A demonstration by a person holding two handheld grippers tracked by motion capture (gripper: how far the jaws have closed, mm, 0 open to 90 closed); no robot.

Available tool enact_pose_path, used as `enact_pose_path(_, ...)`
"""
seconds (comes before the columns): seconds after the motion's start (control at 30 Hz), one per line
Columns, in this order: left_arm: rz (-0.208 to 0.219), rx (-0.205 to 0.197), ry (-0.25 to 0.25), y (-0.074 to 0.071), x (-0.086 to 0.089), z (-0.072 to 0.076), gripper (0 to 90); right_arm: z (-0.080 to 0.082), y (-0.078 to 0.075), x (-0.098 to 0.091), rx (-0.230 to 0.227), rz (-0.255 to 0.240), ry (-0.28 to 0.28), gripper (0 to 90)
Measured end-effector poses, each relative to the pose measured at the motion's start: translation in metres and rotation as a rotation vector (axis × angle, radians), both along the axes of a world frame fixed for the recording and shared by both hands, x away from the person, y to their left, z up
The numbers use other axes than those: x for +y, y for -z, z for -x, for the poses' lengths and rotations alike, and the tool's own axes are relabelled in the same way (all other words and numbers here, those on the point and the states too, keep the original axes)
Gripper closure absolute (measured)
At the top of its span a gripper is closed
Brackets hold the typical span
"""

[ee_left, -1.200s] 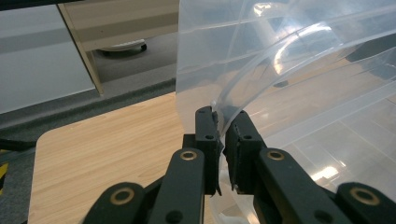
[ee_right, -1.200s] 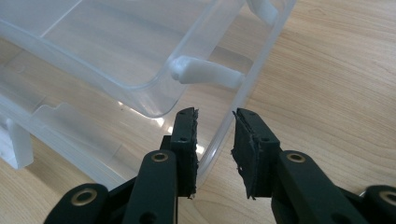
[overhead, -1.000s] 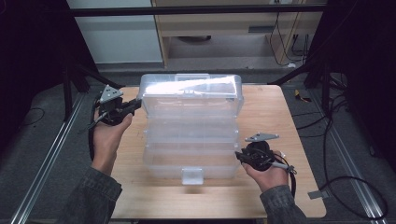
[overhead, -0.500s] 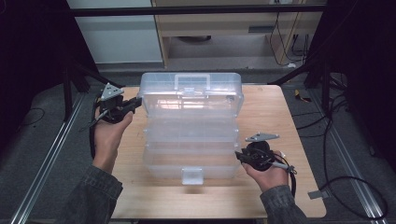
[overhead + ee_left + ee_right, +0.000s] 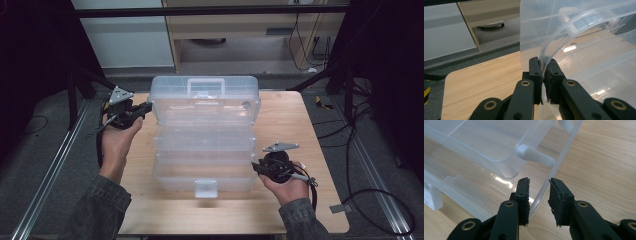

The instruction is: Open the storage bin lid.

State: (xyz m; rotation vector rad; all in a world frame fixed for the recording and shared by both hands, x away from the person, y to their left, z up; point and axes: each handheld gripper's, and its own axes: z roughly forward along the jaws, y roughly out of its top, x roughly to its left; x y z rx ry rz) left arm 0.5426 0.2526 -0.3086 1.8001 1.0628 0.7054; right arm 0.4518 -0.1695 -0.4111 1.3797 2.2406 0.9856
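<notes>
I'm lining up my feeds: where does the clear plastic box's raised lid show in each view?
High view: the lid stands at the table's far middle, left gripper clamped on its left edge.
Left gripper view: its edge is pinched between the jaws, at centre.
Right gripper view: I can't pick out the lid; the box's wall runs between the jaws.
Shared landmark: the wooden table.

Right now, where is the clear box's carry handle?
In the high view, the carry handle sits on the raised lid's far edge, mid-table, right of the left gripper clamped on the lid's corner.
</notes>
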Motion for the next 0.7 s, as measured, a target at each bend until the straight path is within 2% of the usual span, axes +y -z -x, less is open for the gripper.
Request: enact_pose_path(0.7, -0.010, 0.009, -0.005, -0.004, -0.002, -0.013, 84.8, 0.000, 0.000, -0.001, 0.000, -0.006, -0.005, 68.8)
